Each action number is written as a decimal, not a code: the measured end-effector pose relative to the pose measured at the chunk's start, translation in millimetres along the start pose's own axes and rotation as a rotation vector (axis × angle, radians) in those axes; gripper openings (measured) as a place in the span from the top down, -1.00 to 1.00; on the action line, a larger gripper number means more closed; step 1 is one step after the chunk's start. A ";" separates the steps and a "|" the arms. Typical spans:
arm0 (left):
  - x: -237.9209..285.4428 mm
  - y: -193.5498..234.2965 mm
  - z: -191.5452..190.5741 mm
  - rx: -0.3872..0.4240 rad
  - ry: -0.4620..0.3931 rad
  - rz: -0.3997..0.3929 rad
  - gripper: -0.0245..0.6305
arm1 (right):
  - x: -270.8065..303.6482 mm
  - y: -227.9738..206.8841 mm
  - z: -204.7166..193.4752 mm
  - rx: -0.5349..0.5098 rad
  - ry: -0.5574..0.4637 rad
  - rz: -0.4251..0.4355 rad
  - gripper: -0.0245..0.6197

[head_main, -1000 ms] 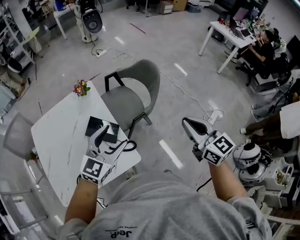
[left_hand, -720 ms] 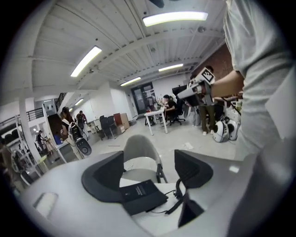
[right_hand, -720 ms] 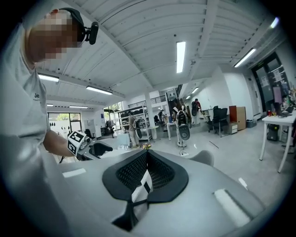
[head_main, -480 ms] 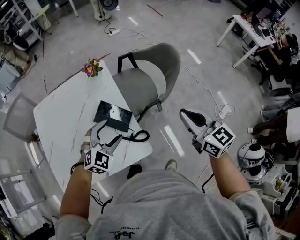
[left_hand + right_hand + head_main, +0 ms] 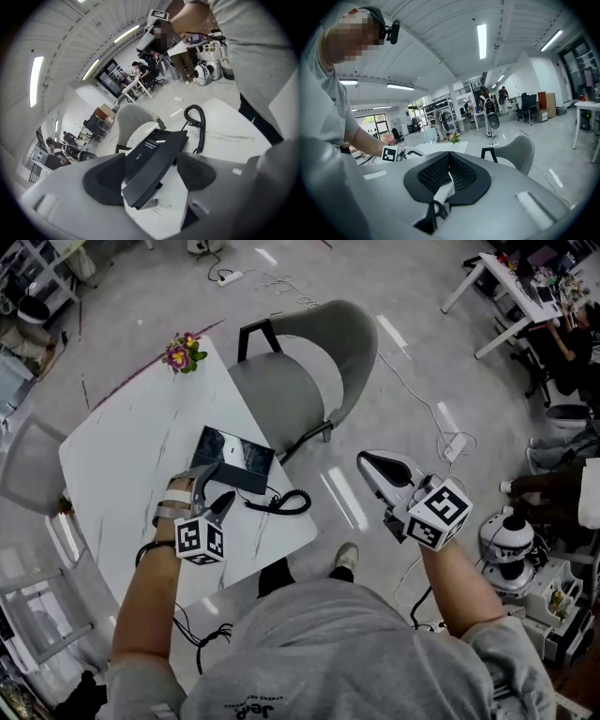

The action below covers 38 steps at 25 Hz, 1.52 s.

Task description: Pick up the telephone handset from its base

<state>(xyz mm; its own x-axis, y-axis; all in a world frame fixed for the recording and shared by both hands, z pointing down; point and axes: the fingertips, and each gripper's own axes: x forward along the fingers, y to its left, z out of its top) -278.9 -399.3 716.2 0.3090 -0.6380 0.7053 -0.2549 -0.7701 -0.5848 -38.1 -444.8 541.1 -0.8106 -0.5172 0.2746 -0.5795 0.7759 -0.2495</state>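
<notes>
**One handset, clamped beside its base**

Fingers of the left gripper [image 5: 212,493] pinch the black handset [image 5: 157,152] mid-length, just beside the base [image 5: 232,459], above the desk [image 5: 112,474]. Likely light, stiff, slick plastic; the coiled cord [image 5: 289,502] may tug back. Right gripper [image 5: 377,471], well away from the base, fingers pressed together, empty

I look steeply down on a white table [image 5: 112,474]. My left gripper [image 5: 217,486] hangs over the table's near edge with a dark handset [image 5: 221,505] clamped between its jaws. Just beyond it on the table lies the glossy black telephone base [image 5: 234,458], and a coiled cord [image 5: 289,503] runs off toward the table's right edge. A flower pot [image 5: 182,354] stands at the table's far corner. A grey chair [image 5: 314,367] sits beside the table's far right side. My right gripper [image 5: 366,462] is well off the table to its right, jaws together.
</notes>
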 end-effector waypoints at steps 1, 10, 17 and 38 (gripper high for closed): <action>3.3 -1.7 -3.8 0.026 0.010 -0.001 -0.21 | 2.2 0.6 -4.5 0.005 0.008 0.001 0.91; 23.2 -11.9 -17.2 0.251 0.092 -0.004 -0.13 | 10.3 3.3 -27.4 0.044 0.040 -0.001 0.91; 33.8 -15.1 -25.4 0.425 0.156 0.035 0.28 | 7.0 8.5 -35.5 0.052 0.049 -0.006 0.91; -21.5 -0.9 67.1 -0.047 -0.030 -0.198 0.50 | -40.0 -2.2 2.1 0.039 -0.027 -0.052 0.91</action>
<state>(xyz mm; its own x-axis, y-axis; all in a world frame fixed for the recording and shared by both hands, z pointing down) -223.9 -384.9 674.7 0.3847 -0.4744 0.7918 -0.2290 -0.8800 -0.4160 -4.5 -426.6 528.7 -0.7812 -0.5660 0.2634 -0.6231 0.7333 -0.2720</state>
